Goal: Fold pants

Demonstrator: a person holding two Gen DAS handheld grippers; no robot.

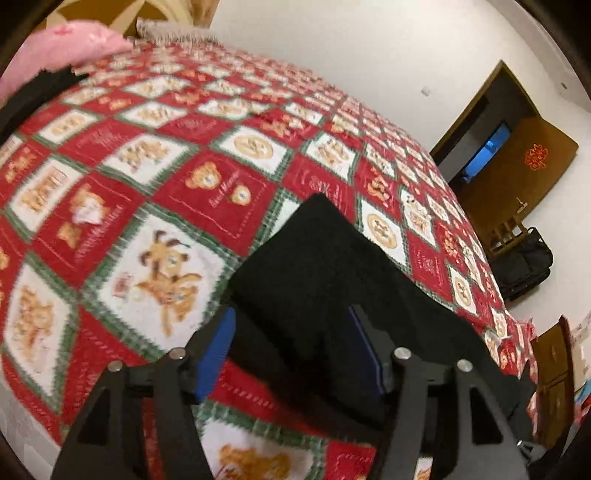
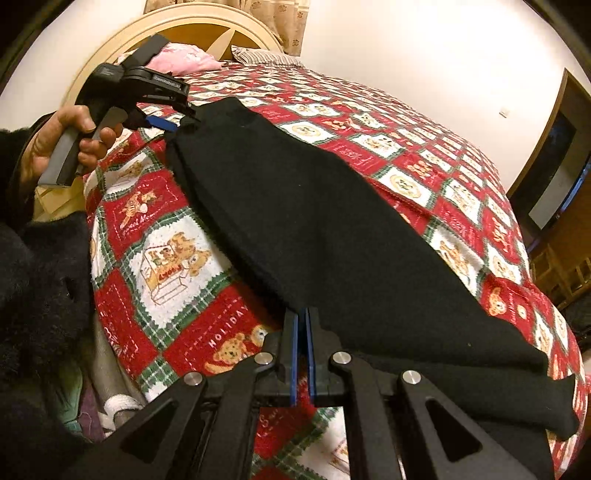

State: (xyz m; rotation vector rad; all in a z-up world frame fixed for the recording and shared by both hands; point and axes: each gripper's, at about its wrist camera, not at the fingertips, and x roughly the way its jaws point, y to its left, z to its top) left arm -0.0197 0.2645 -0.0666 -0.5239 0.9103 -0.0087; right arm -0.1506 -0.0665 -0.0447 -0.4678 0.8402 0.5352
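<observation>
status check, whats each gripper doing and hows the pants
Left gripper open, fingers either side of the black pants end. Right gripper shut on the pants' near edge. Pants stretched long across the quilt. Nothing in the way.

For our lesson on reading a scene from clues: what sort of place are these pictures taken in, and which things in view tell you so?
Most likely a home bedroom. A bed with a teddy-bear quilt fills the view, a rounded headboard stands behind a pink pillow, and a wooden door opens off the white wall.
</observation>
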